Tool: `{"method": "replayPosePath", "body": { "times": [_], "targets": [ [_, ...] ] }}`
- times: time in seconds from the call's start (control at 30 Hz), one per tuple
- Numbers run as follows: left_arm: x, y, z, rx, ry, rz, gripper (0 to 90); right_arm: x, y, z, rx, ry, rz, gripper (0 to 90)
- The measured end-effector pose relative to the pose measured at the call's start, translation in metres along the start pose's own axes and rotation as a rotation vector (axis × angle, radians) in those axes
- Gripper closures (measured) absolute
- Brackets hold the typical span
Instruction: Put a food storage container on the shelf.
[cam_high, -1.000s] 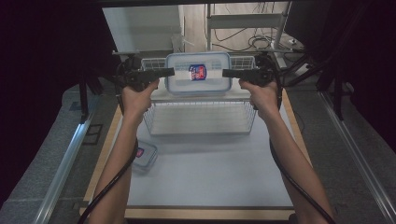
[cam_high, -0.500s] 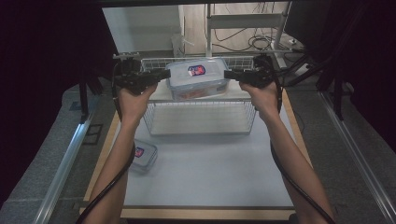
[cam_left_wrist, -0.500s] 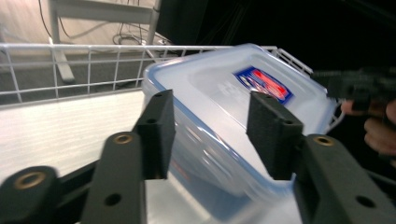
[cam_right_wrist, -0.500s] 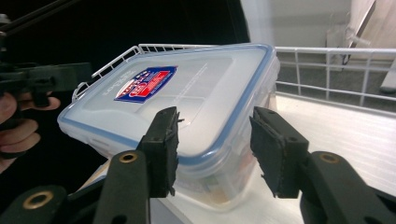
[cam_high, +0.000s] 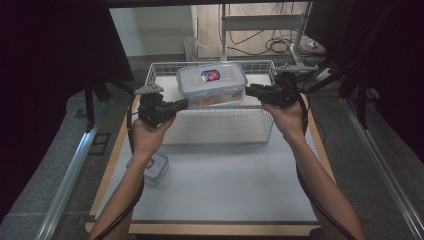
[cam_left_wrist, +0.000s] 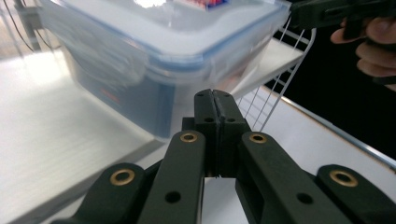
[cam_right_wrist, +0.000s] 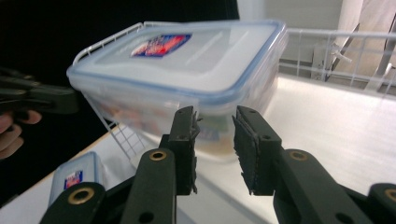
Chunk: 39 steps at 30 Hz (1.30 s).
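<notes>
The left gripper (cam_left_wrist: 215, 100) has its fingers pressed flat together with nothing between them; they have just been closing. Their tips sit just below and in front of the near corner of the box (cam_left_wrist: 154, 51). The right gripper (cam_right_wrist: 215, 126) shows a narrow gap between its fingers (cam_right_wrist: 184, 135), also just closed further, and empty; the box (cam_right_wrist: 187, 70) is just beyond the tips, not touched.

From above, the left gripper (cam_high: 181, 105) is at about 8 o'clock from the box (cam_high: 212, 85) and the right gripper (cam_high: 250, 91) at about 3 o'clock, each just beside an end. The box is a clear, lidded plastic food container with a blue seal and a red and blue label, with something reddish inside. It sits in the white wire basket (cam_high: 260, 127), toward the far side, and looks slightly tilted. The basket stands at the 12 o'clock end of the table (cam_high: 225, 190). A smaller lidded box (cam_high: 155, 167) lies on the table at about 7 o'clock, by the left forearm.

Judging by looks, the box is stiff and fairly light, with smooth, slippery walls. The lid rim and the side clips at the two short ends seem the safest places to grip. One gripper on each end should keep it level; squeezing the bare wall risks slipping.
</notes>
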<state>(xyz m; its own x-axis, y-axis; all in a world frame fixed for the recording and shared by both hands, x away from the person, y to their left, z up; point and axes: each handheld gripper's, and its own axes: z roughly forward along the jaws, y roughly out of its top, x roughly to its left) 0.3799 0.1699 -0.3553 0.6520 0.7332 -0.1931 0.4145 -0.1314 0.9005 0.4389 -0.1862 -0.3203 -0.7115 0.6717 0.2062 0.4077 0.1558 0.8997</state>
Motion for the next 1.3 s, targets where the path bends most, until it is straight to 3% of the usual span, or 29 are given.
{"method": "replayPosePath", "body": {
  "times": [0.4, 0.7, 0.87, 1.13, 1.3],
  "targets": [
    [0.018, 0.002, 0.017, 0.02, 0.055, -0.059, 89.9, 0.001, -0.019, -0.001, 0.011, 0.031, 0.0, 65.2],
    [0.021, 0.005, 0.019, 0.007, 0.048, -0.082, 89.8, 0.004, -0.025, -0.001, 0.018, 0.044, -0.004, 62.5],
    [0.006, -0.004, 0.012, 0.003, 0.033, -0.024, 88.2, 0.009, -0.03, -0.006, 0.017, 0.062, -0.019, 58.6],
    [-0.018, -0.032, 0.005, 0.069, 0.037, 0.067, 70.3, 0.019, -0.053, -0.01, 0.056, 0.052, -0.069, 49.3],
    [-0.03, -0.055, 0.002, 0.085, 0.032, 0.082, 60.8, 0.025, -0.066, -0.014, 0.069, 0.053, -0.094, 43.5]
  ]
}}
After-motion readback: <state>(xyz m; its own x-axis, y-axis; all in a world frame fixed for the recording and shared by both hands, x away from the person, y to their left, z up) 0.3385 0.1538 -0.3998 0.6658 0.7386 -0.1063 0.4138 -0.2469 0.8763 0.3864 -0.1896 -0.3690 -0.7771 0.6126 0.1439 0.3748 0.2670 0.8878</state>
